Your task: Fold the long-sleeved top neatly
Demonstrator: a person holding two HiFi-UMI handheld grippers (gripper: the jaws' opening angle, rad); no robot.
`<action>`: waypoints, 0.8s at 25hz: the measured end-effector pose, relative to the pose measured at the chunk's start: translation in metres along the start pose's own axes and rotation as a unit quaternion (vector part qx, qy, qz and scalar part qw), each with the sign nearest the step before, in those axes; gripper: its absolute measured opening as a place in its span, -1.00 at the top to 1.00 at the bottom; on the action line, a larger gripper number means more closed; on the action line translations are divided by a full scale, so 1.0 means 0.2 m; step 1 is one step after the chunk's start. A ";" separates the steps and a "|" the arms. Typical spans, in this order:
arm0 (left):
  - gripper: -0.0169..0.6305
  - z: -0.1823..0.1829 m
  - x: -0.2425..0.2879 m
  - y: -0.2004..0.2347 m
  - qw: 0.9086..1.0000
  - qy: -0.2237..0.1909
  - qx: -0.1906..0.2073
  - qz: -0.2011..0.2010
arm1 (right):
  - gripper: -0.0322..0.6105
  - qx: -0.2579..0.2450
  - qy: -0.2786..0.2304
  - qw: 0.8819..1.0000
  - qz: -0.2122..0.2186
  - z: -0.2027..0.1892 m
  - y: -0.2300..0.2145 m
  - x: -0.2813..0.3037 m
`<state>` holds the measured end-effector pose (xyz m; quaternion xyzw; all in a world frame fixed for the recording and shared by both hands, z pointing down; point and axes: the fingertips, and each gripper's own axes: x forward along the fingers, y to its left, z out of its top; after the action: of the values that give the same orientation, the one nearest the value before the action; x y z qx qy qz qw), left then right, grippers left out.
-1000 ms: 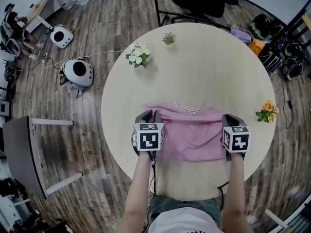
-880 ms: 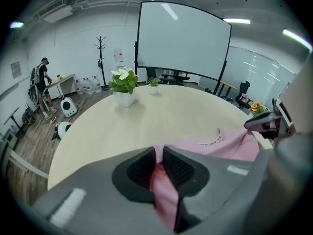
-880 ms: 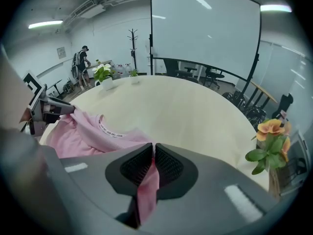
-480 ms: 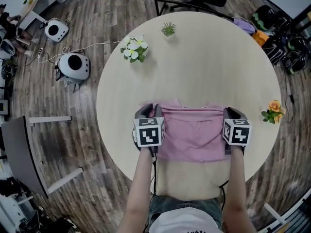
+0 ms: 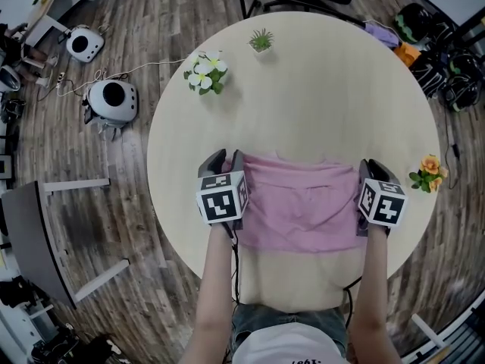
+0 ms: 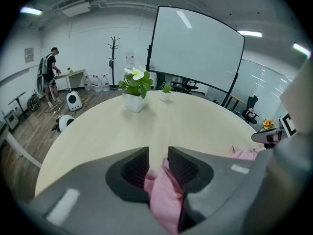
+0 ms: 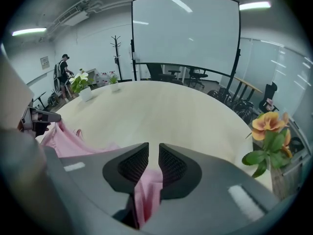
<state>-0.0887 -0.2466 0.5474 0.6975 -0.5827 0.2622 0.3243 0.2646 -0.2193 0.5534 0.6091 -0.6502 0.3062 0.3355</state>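
Top: one pink top [image 5: 303, 203], flat on the near half of the round table [image 5: 326, 89], stretched between both tongs.
Left gripper [image 6: 158, 161]: jaws pinched on the top's left edge, cloth bunched between them.
Right gripper [image 7: 153, 163]: clamped on the right edge.
Plants: three on the table, namely white flowers [image 5: 201, 73], a small green plant [image 5: 261, 40] and orange flowers [image 5: 428, 174], all well clear of the top.
Floor: two round white machines [image 5: 112, 101].

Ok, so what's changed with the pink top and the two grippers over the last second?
The left gripper and the right gripper have both slid a little away from the person across the table, each still shut on a side of the pink top, whose far edge went with them. Nothing was let go. The white flowers, green plant and orange flower stayed put.
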 end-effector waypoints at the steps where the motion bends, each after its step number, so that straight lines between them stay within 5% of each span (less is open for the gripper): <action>1: 0.56 0.01 -0.01 0.00 1.000 -0.003 0.000 0.001 | 0.60 0.000 -0.002 1.000 -0.001 0.01 -0.02 -0.02; 13: 0.56 0.16 -0.25 -0.03 0.997 -0.067 -0.004 0.022 | 0.58 -0.008 -0.023 1.000 -0.001 0.01 -0.11 -0.24; 20: 0.56 0.20 -0.41 -0.30 0.995 -0.090 0.028 -0.029 | 0.54 -0.007 -0.035 0.999 0.006 0.00 -0.12 -0.32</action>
<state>-0.0444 -0.2180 0.4515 0.7434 -0.5815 0.2052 0.2589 0.2916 -0.1837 0.5006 0.6135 -0.6670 0.2822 0.3148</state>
